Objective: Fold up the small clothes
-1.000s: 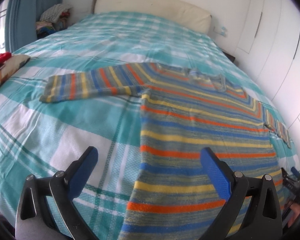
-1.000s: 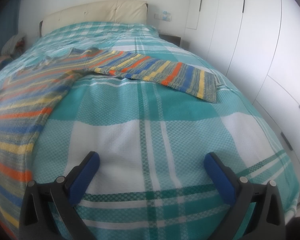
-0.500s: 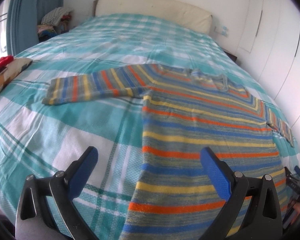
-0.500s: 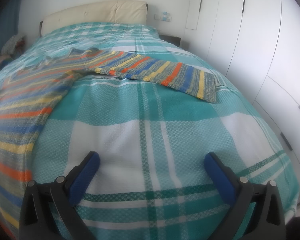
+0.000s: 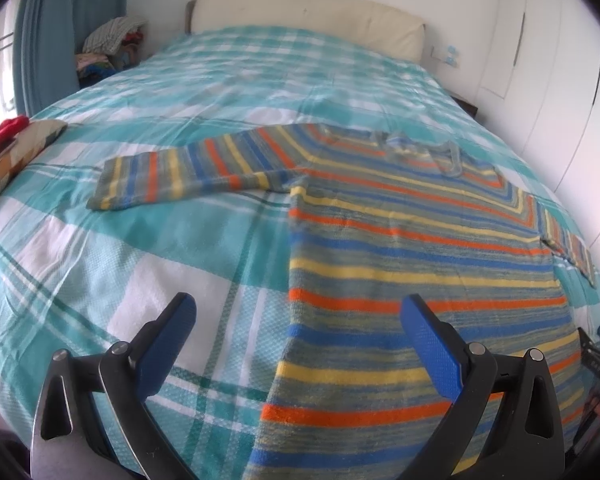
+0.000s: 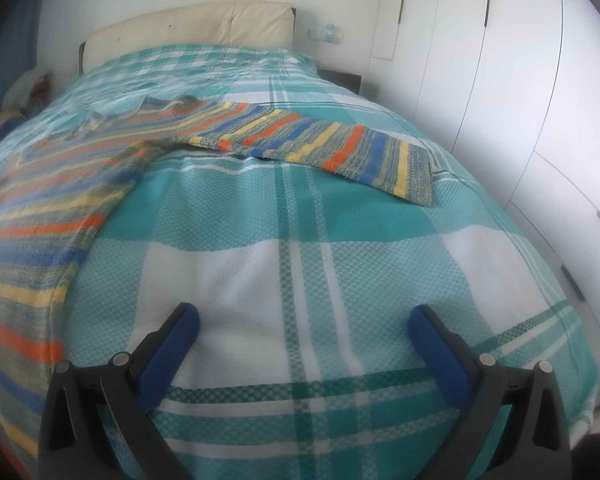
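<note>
Our left claw (image 5: 298,322) hangs wide apart and empty above the near end of the bed (image 5: 100,248), and our right claw (image 6: 303,330) is spread just as wide, holding nothing, over bare plaid cover (image 6: 284,264). The striped sweater (image 5: 411,264) lies flat and face up on the bed, its neckline (image 5: 423,152) toward the headboard (image 5: 307,16) and its hem toward us, so the body's long axis runs away from us down the bed. Both sleeves stretch out sideways, across that axis.

The relation that matters: the sweater's left edge passes between the left claw's fingers, with 1 blue pad (image 5: 429,340) over the knit and the other over the cover. The left sleeve (image 5: 188,172) lies ahead and to the left of that claw. The right sleeve (image 6: 323,148) lies ahead of the right claw, its cuff pointing toward the wardrobe (image 6: 519,92), while the body sits off to that claw's left.

We judge no fold has begun. Each claw is nearer its own sleeve, so each would likely reach forward and bring that sleeve in across the body.
</note>
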`<action>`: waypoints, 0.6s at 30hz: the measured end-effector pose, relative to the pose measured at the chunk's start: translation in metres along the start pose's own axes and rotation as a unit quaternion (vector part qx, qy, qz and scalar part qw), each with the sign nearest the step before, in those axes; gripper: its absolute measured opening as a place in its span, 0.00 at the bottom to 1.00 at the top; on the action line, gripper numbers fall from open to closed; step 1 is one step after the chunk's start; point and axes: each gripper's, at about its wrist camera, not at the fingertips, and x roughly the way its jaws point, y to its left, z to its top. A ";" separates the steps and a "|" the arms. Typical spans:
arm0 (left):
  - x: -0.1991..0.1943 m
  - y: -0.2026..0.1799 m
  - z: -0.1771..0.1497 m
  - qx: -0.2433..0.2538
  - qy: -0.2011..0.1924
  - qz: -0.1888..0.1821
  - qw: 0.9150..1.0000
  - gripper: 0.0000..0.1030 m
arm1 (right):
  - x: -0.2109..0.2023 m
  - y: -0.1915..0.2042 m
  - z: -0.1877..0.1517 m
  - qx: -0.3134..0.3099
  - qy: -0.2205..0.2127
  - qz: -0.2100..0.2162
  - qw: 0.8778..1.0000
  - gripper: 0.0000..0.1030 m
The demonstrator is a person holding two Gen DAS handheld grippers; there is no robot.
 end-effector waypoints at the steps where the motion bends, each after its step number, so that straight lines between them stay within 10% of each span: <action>1: 0.001 0.000 0.000 0.000 0.001 0.001 1.000 0.99 | 0.000 0.000 0.000 0.000 0.000 0.000 1.000 1.00; 18: -0.002 0.006 0.002 -0.005 -0.005 0.004 1.000 0.99 | -0.001 0.000 0.001 0.001 -0.005 -0.001 1.000 1.00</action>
